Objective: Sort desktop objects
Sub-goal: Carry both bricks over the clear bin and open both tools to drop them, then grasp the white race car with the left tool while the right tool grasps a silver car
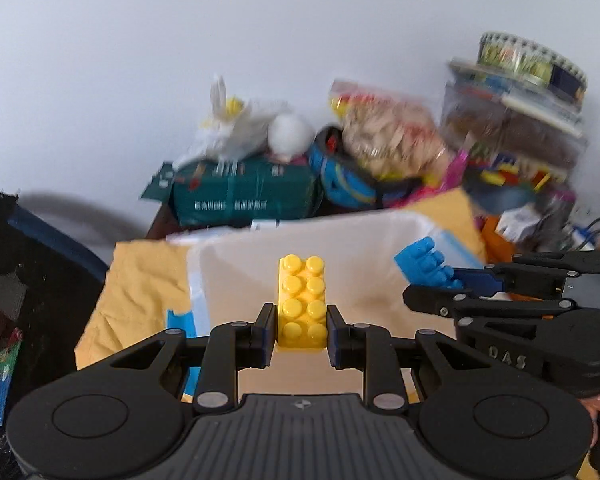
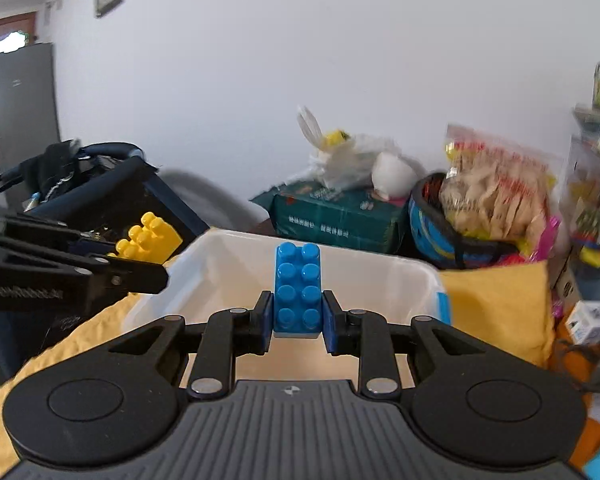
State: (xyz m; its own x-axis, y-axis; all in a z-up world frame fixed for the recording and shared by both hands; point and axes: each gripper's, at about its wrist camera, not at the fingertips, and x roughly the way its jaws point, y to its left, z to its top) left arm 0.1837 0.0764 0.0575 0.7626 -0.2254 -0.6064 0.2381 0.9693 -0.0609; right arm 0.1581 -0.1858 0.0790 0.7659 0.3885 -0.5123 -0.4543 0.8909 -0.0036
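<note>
My left gripper (image 1: 302, 326) is shut on a yellow studded brick (image 1: 302, 300), held above the yellow cloth in front of a white plastic bin (image 1: 364, 240). My right gripper (image 2: 297, 320) is shut on a blue studded brick (image 2: 298, 292), also in front of the white bin (image 2: 380, 276). In the left wrist view the right gripper (image 1: 456, 286) comes in from the right with the blue brick (image 1: 426, 264) at its tip. In the right wrist view the left gripper (image 2: 140, 264) reaches in from the left with the yellow brick (image 2: 148, 240).
Behind the bin lie a green package (image 1: 240, 196), a white plastic bag (image 1: 236, 128), a blue bag (image 1: 348, 184), a snack bag (image 1: 388, 132) and stacked toys (image 1: 516, 132). A dark crate (image 2: 100, 196) stands at the left. The yellow cloth (image 2: 496, 304) covers the table.
</note>
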